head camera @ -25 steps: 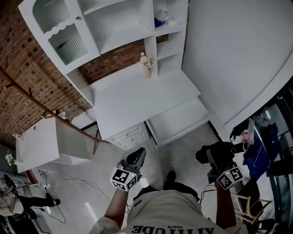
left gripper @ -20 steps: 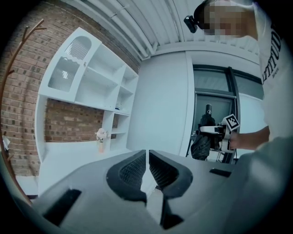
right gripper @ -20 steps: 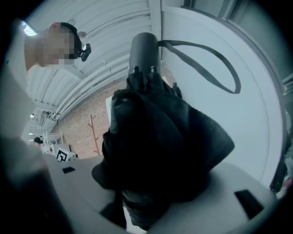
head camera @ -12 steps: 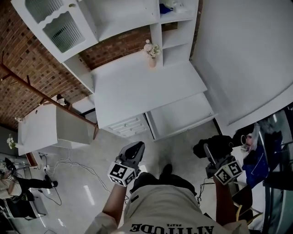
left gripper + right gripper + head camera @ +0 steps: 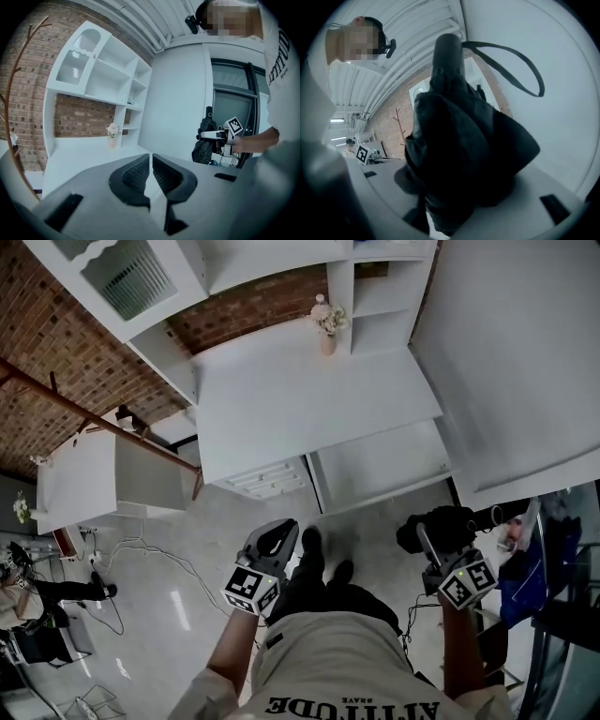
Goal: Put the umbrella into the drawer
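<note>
A folded black umbrella [image 5: 442, 527] is clamped in my right gripper [image 5: 433, 542], low at the right of the head view. In the right gripper view the umbrella [image 5: 464, 145] fills the frame, with its handle and wrist strap [image 5: 520, 65] pointing up. My left gripper [image 5: 277, 534] hangs over the floor in front of the white desk [image 5: 300, 399], shut with nothing in it; its pads [image 5: 136, 174] almost meet. A wide drawer [image 5: 380, 465] stands pulled out under the desk's right half. The left gripper view also catches the umbrella [image 5: 204, 140] off to the right.
Small closed drawers [image 5: 267, 479] sit beside the open one. A vase of flowers [image 5: 325, 326] stands at the desk's back, under the hutch shelves. A white cabinet [image 5: 84, 507] and wooden rack [image 5: 94, 418] are at left, cables [image 5: 150, 563] on the floor, a large white panel [image 5: 525, 362] at right.
Both grippers have come closer to the desk and sunk a little. The umbrella stays in the right gripper. The person's feet now show on the floor before the open drawer.
</note>
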`<state>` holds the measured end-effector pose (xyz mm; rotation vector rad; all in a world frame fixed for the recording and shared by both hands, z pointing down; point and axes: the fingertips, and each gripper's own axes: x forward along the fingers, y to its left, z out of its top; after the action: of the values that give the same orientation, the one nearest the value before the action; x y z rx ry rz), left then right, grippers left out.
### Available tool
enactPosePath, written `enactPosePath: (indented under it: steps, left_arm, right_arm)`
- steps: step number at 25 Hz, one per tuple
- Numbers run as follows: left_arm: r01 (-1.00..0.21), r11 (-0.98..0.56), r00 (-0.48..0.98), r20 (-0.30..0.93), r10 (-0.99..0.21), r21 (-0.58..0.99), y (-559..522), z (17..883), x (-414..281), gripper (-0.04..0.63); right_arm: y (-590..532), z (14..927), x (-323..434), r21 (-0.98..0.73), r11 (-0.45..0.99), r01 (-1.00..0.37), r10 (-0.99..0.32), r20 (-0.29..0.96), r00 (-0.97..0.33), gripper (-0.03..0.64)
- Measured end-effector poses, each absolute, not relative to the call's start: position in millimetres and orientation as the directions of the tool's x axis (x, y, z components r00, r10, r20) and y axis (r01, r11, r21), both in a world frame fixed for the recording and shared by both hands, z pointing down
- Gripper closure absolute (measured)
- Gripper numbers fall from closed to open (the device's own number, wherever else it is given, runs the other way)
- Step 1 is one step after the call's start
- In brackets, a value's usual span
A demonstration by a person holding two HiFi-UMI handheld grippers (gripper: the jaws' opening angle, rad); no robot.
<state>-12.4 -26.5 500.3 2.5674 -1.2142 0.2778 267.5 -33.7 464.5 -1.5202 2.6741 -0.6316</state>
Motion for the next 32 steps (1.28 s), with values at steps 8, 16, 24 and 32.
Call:
enactPosePath:
  steps: [8, 16, 24, 32]
  left_arm:
    - [-0.766, -0.611, 0.640, 0.328, -0.694, 0.202, -73, 531, -31, 0.555]
    - [-0.735, -0.629, 0.677, 0.339, -0.654, 0.254, -116, 559, -36, 0.555]
    - [-0.718, -0.626, 0.696, 0.350, -0.628, 0.304, -144, 592, -45, 0.555]
    - [-0.705, -0.632, 0.707, 0.387, -0.591, 0.322, -164, 627, -48, 0.555]
  right_arm:
    - [-81, 489, 243, -0.314, 0.422, -0.851, -0.818, 0.273, -0.506, 0.356]
    - [-129, 530, 215, -0.279, 0.441, -0.853, -0.766, 0.379, -0.520, 0.359]
    - [-169, 590, 175, -0.259, 0.475, -0.841, -0.686, 0.489, -0.539, 0.364]
    - [-195, 635, 162, -0.205, 0.521, -0.829, -0.609, 0.591, -0.529, 0.364]
